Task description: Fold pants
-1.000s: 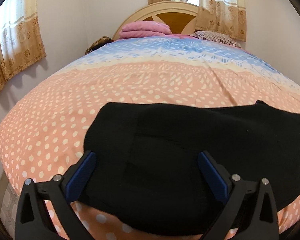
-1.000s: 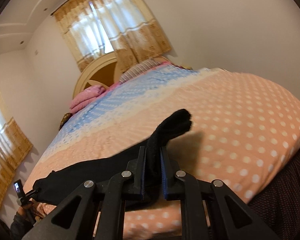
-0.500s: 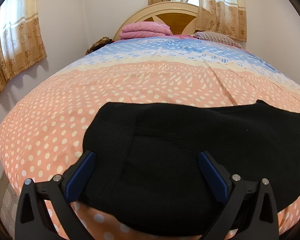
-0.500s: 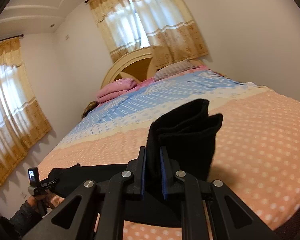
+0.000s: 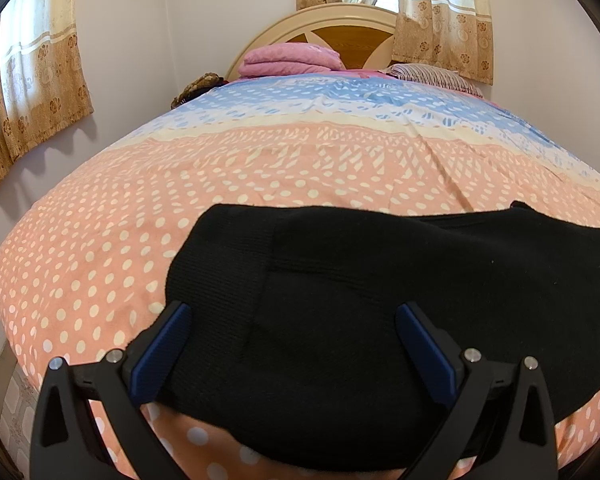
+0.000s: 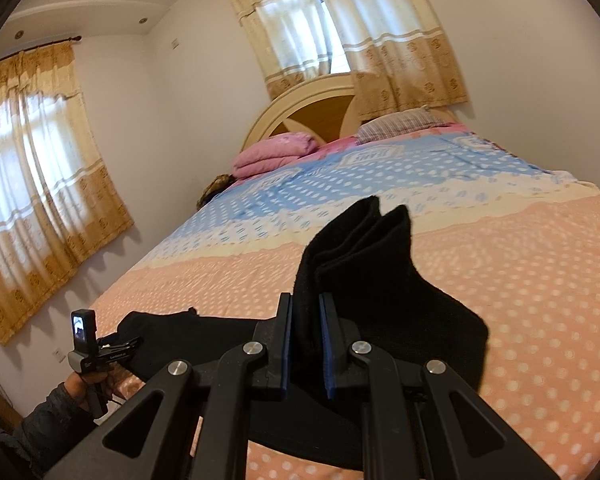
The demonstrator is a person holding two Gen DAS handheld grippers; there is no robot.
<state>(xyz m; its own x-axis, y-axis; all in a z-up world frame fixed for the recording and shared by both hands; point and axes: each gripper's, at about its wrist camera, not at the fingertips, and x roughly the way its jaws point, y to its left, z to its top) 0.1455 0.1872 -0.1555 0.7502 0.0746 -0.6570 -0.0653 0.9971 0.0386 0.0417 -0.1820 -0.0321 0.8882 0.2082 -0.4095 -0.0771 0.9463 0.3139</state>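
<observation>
Room: bedroom, patterned bedspread (image 5: 148, 248) ahead of both claws, cream headboard (image 5: 340, 28) and pink folded blanket (image 5: 292, 58) far beyond the tips, curtains (image 6: 40, 184) off to the left.

Pants: black pants (image 5: 380, 312) lay flat across the near edge of the bed, directly under and between the left claw's fingers; 1 end rose off the bed in the right claw.

Left gripper: left gripper (image 5: 292, 344) spread wide, blue pads (image 5: 160, 352) either side of the cloth, nothing pinched, hovering at or just over the waist end; contact not clear.

Right gripper: right gripper (image 6: 305, 344) clamped tight on a doubled end of the pants, 2 layers standing up past the tips.

Change over 1 second: lifted end went from low near the far right edge of the bed to raised and swung in over the bed, toward the left claw seen at lower left; left claw view stayed almost unchanged.

Meaning: judged as mid-fold, leg end being carried over to meet the waist end; fold not yet laid down.

Risk: limp cloth could sag or slip askew on lowering, leaving edges misaligned.
</observation>
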